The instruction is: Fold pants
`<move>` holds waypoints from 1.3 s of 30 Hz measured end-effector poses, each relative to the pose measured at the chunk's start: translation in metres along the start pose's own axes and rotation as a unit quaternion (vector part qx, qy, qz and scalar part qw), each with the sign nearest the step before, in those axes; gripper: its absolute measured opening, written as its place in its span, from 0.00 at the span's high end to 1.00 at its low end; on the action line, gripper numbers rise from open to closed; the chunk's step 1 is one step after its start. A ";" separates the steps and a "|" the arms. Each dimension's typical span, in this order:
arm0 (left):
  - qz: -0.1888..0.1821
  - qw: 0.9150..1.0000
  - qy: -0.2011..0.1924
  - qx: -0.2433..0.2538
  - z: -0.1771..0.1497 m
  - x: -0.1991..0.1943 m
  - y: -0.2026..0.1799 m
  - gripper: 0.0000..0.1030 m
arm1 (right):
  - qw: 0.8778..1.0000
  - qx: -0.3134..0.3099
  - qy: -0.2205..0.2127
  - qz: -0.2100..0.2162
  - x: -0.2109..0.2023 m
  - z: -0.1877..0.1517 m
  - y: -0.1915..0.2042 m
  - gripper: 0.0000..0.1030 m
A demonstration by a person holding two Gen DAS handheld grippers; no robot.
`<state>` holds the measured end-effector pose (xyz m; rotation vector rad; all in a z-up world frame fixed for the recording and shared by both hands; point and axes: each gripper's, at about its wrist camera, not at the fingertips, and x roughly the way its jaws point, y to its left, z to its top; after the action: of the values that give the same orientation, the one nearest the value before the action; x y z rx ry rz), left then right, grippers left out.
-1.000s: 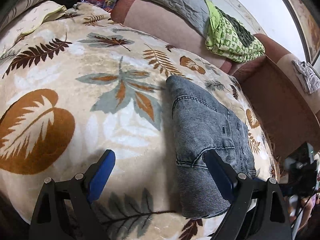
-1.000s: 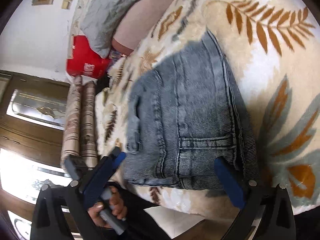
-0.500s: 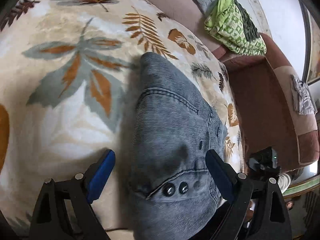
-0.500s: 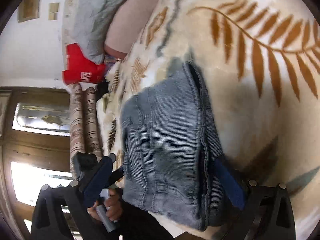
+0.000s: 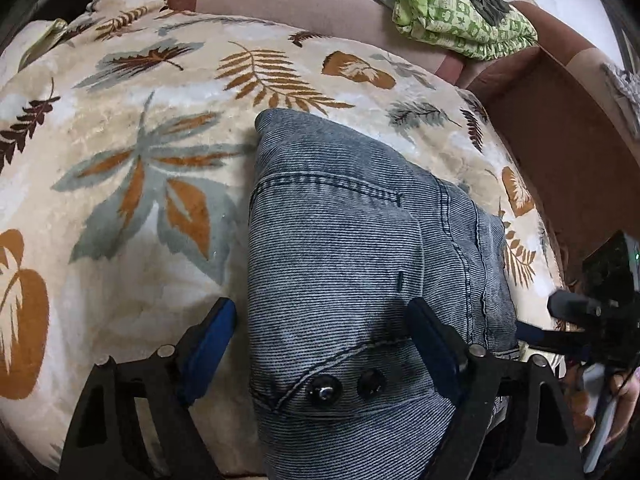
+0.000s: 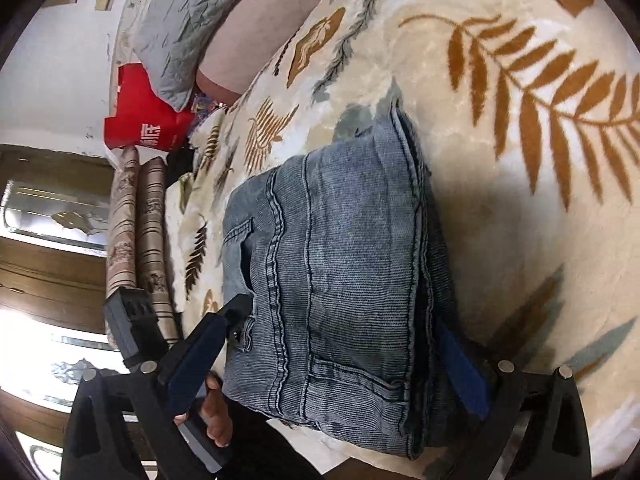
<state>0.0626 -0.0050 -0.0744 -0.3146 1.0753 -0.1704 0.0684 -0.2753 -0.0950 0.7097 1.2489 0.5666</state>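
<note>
In the left wrist view the folded jeans [image 5: 352, 280] lie on the leaf-print blanket [image 5: 132, 184] near its front edge, and the left gripper [image 5: 320, 332] straddles them with jaws wide, which have just been closing a little, one finger on the blanket at the bundle's side, the other over the denim, no squeeze to be seen. In the right wrist view the right gripper [image 6: 340, 360] also stands open astride the stacked layers, one finger low at the folded edge. Judging from this, a pinch that catches only the top layers could peel the stack open, or drag it over the blanket's edge.

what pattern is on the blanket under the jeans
Cream blanket with brown and grey leaves; left wrist view.
</note>
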 end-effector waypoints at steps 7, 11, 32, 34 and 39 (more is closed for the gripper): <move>0.010 1.000 -0.007 0.014 0.001 0.000 0.001 0.18 | 0.999 -0.025 0.008 -0.044 0.013 0.001 0.013 0.01; 0.012 1.000 -0.008 0.016 0.001 0.001 0.000 0.18 | 0.999 -0.023 0.006 -0.042 0.009 0.002 0.014 0.02; 0.048 0.995 0.000 0.087 -0.048 -0.020 -0.008 0.17 | 0.989 -0.037 -0.087 0.117 -0.007 0.044 0.043 0.01; 0.030 0.997 0.006 0.067 -0.046 -0.021 -0.003 0.16 | 0.998 0.025 -0.046 0.025 0.039 0.061 -0.003 0.07; 0.020 0.997 -0.037 0.062 -0.040 -0.051 -0.001 0.17 | 0.997 0.009 -0.066 0.026 0.015 0.055 0.016 0.07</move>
<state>0.0035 0.0020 -0.0489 -0.1857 0.9934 -0.1868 0.1252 -0.2631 -0.0843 0.7836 1.1173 0.5431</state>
